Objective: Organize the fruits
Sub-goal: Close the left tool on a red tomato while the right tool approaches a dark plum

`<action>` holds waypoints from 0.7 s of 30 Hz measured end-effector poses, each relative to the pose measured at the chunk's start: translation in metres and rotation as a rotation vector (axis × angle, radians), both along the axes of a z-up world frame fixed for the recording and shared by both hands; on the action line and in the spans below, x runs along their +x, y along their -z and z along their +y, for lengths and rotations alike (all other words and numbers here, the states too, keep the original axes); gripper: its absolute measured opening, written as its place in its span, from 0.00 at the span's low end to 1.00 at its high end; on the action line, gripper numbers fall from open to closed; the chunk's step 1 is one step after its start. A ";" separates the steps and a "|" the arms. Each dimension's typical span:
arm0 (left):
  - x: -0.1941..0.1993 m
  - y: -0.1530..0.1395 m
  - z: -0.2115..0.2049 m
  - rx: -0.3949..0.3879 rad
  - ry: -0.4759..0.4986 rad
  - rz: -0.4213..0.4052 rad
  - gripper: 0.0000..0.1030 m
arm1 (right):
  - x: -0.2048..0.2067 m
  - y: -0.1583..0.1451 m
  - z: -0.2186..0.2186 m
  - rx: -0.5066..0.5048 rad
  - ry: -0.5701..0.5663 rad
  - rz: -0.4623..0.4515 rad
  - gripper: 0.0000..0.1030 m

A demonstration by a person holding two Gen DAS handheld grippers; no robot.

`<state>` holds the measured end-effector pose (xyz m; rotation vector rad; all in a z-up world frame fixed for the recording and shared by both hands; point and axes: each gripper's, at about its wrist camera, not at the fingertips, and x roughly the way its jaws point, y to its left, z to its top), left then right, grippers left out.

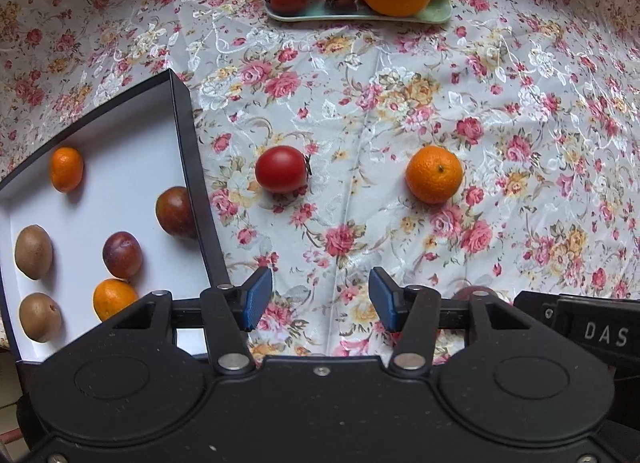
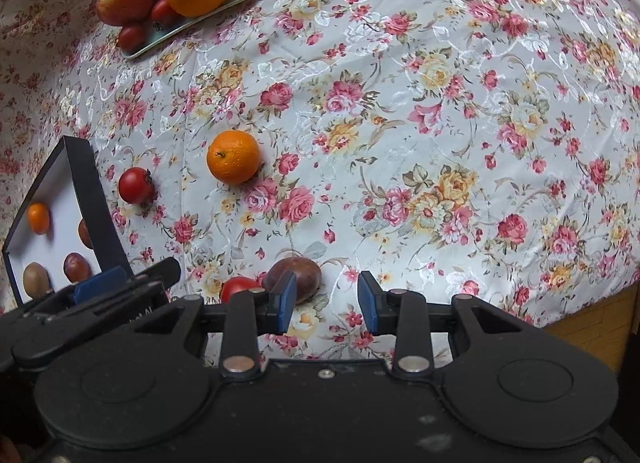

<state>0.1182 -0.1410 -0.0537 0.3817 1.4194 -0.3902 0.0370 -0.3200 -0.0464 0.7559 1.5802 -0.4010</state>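
Left wrist view: box (image 1: 182,151) holds two kiwis, two mandarins, two plums.

White raised letters "DAS" on the black plastic right gripper (image 1: 592,327) body, other lettering partial, unreadable

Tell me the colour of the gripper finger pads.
Blue. The pads on the open left gripper show best in the left wrist view.

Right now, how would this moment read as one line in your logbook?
left gripper: open, empty | right gripper: open, empty | box: six fruits | tablecloth: loose tomato, mandarin | plate: piled
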 end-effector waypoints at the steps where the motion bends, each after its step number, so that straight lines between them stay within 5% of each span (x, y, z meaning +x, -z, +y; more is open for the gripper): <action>1: -0.003 0.001 0.001 -0.014 -0.001 0.010 0.56 | -0.005 0.000 -0.001 0.000 0.027 0.002 0.36; 7: -0.019 -0.002 0.002 -0.072 0.010 0.020 0.56 | -0.027 -0.004 -0.006 -0.071 0.137 0.023 0.36; 21: -0.046 0.009 -0.010 -0.080 0.069 0.027 0.56 | -0.040 -0.018 -0.004 -0.127 0.073 -0.070 0.36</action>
